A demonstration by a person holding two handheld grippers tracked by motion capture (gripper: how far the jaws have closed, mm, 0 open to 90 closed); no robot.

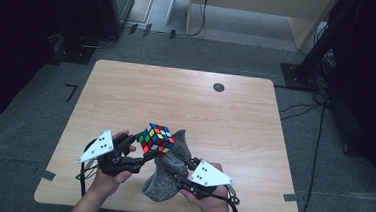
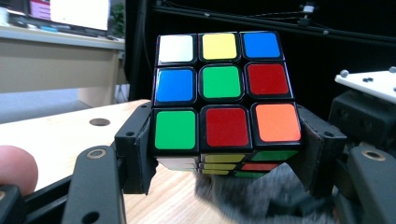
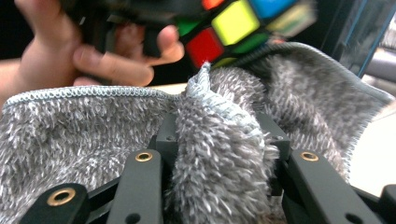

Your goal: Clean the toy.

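Grey cloth [image 3: 219, 154] was clamped in the right gripper [image 3: 219, 140], under the cube [image 2: 223, 93]. Left gripper [image 2: 224, 154] clasped the cube above the table [image 1: 176, 100]. No writing was legible.

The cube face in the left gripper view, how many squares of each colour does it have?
On the scrambled plastic puzzle cube, the face toward the camera shows:
White: 1
Yellow: 1
Blue: 2
Green: 2
Red: 2
Orange: 1
Total: 9 squares
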